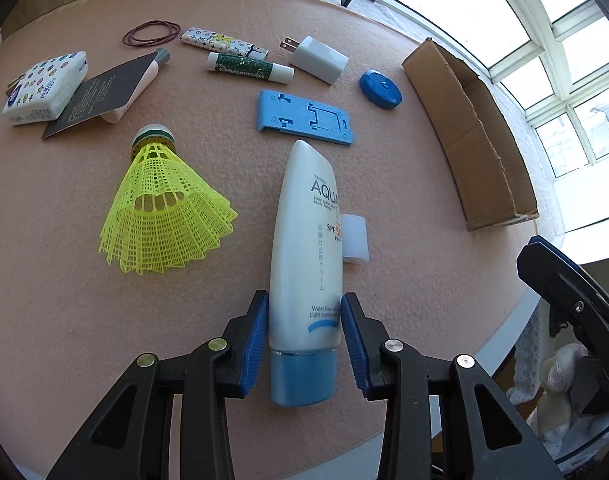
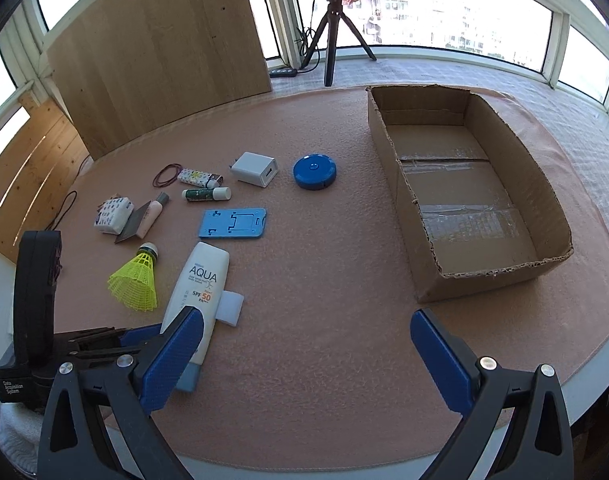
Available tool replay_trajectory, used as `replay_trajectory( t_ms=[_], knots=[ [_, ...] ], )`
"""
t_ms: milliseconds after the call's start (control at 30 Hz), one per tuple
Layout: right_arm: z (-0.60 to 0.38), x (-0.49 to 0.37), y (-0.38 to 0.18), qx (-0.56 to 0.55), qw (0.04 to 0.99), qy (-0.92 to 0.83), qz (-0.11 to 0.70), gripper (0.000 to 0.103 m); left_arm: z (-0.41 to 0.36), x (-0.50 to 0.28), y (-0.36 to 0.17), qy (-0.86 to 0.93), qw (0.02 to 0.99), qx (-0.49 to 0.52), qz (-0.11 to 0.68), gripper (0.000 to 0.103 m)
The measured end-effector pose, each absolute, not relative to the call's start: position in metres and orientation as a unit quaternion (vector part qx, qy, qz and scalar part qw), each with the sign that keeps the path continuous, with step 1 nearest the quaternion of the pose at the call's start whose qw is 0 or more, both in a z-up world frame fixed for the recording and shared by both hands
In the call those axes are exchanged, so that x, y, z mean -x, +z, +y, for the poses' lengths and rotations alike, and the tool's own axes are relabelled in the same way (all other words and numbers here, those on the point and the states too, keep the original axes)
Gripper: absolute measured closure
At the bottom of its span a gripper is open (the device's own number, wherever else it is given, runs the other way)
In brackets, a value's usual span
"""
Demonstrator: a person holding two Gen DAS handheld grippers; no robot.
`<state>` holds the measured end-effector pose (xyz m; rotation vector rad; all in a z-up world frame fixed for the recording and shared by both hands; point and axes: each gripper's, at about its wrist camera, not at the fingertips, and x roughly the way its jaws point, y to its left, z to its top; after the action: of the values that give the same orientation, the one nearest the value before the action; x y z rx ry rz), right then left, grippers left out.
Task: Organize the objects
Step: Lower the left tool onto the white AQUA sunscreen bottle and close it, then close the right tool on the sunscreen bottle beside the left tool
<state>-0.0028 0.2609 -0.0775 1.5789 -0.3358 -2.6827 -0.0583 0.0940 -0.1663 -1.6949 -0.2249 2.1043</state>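
Note:
A white sunscreen tube with a blue cap lies on the pink table cloth, cap toward me. My left gripper has its blue pads against both sides of the tube near the cap, closed on it. The tube also shows in the right wrist view. My right gripper is wide open and empty above the cloth, left of the empty cardboard box, which also shows in the left wrist view.
A yellow shuttlecock, blue phone stand, blue round tape measure, white charger, lip balm, lighter, rubber bands, tissue pack, black card and a white block lie about. A tripod stands behind.

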Motion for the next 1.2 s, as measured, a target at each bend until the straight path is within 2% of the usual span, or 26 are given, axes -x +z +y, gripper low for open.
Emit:
replay_trajectory(
  t_ms=[67,167,267,333,500,700,767,967,1100,1200],
  knots=[
    [0.256,0.007,-0.085,-0.519,0.025,-0.846,-0.121,0.007,0.093,0.054,-0.164,0.764,0.205,0.609,-0.057,0.046],
    [0.248,0.013,-0.098,-0.54,0.052,-0.828,-0.141,0.013,0.089,0.051,-0.157,0.773,0.199,0.602,-0.037,0.039],
    [0.239,0.018,-0.111,-0.557,0.075,-0.812,-0.157,0.021,0.084,0.048,-0.151,0.775,0.206,0.597,-0.032,0.038],
    [0.235,0.023,-0.12,-0.57,0.089,-0.798,-0.174,0.031,0.083,0.049,-0.149,0.775,0.211,0.595,-0.029,0.038],
    [0.226,0.032,-0.136,-0.593,0.124,-0.767,-0.213,0.043,0.081,0.048,-0.147,0.765,0.231,0.6,-0.031,0.04],
    [0.218,0.04,-0.151,-0.611,0.145,-0.739,-0.244,0.046,0.089,0.053,-0.154,0.756,0.25,0.603,-0.043,0.04],
    [0.216,0.043,-0.156,-0.616,0.151,-0.732,-0.25,0.049,0.088,0.054,-0.156,0.752,0.251,0.607,-0.056,0.047],
    [0.209,0.05,-0.157,-0.62,0.161,-0.728,-0.244,0.053,0.088,0.055,-0.158,0.748,0.252,0.61,-0.066,0.051],
    [0.205,0.052,-0.158,-0.624,0.18,-0.721,-0.242,0.064,0.089,0.054,-0.161,0.747,0.251,0.612,-0.068,0.057],
    [0.202,0.052,-0.156,-0.626,0.186,-0.721,-0.234,0.066,0.087,0.052,-0.159,0.749,0.248,0.611,-0.067,0.056]
  ],
)
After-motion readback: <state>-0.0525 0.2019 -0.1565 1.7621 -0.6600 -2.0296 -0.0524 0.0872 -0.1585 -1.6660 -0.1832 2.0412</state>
